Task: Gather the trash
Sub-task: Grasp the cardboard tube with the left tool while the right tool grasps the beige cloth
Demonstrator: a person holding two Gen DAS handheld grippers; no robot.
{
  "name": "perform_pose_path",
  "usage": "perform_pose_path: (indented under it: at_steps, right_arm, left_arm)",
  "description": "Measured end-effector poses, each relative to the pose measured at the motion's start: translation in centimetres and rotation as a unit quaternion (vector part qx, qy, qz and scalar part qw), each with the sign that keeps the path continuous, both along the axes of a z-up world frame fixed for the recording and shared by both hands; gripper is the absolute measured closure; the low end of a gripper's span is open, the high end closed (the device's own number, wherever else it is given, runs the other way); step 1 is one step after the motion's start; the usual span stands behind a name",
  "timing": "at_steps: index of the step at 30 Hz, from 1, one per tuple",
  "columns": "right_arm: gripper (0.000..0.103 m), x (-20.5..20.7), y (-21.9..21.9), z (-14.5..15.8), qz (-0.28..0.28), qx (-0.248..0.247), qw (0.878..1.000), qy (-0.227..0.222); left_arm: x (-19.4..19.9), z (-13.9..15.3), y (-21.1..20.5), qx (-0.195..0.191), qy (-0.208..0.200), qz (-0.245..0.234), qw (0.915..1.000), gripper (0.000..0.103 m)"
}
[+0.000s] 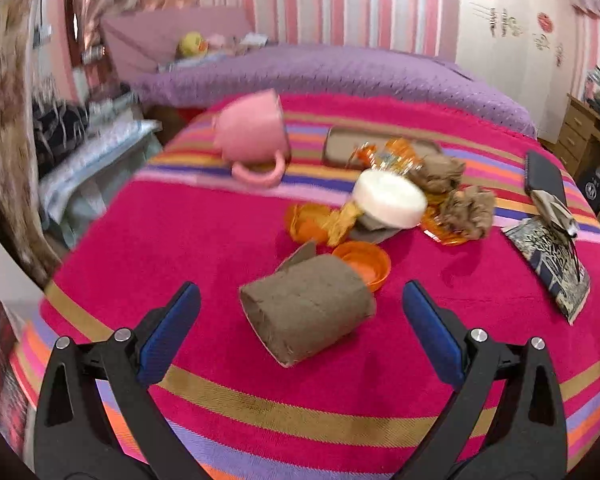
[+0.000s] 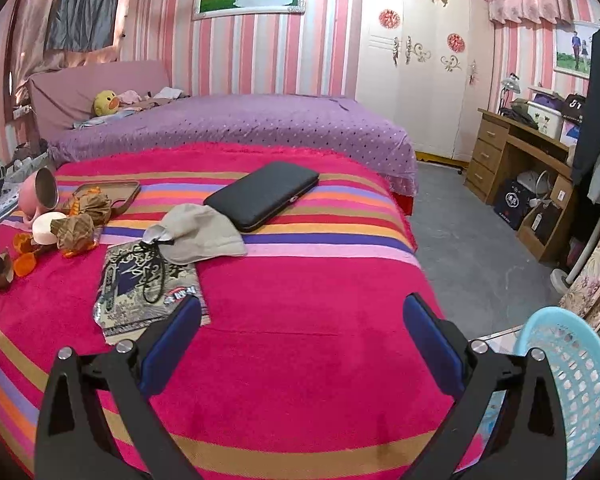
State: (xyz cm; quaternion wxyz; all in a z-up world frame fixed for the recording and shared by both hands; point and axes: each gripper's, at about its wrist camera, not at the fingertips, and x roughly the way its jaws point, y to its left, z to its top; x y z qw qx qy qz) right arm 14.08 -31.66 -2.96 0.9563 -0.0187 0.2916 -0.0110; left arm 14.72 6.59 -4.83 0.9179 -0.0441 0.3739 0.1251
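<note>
Left wrist view has the left gripper (image 1: 300,312) spread wide, holding nothing, its blue pads flanking a flattened brown cardboard tube (image 1: 306,314) lying on the striped blanket (image 1: 180,248). To take it cleanly I would lower until both pads straddle the tube's middle, then squeeze gently, since the card looks soft. Just beyond lies an orange lid (image 1: 364,266), farther off crumpled brown paper (image 1: 470,212) and a tipped pink mug (image 1: 252,130). The right gripper (image 2: 302,328) is likewise released over bare blanket, the blue basket (image 2: 572,372) at near right.
</note>
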Motion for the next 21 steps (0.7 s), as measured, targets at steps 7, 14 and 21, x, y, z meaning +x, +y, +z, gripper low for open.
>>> perform_pose_path:
  at_steps: [7,14,21]
  right_arm:
    - [0.005,1.1,2.4,-0.3,0.02,-0.006,1.0,0.01]
    - [0.005,1.7,3.8,-0.6,0.039,0.001,0.999,0.025]
    - [0.005,3.3,5.3,-0.5,0.042,0.017,0.998,0.033]
  left_arm:
    - [1.1,-1.2,0.8,-0.022,0.024,0.014,0.9994,0.008]
    - [-0.1,-0.4,0.8,-0.024,0.026,-0.018,0.9992,0.039]
    - [-1.3,2.0,0.3,0.025,-0.021,-0.018,0.9993,0.039]
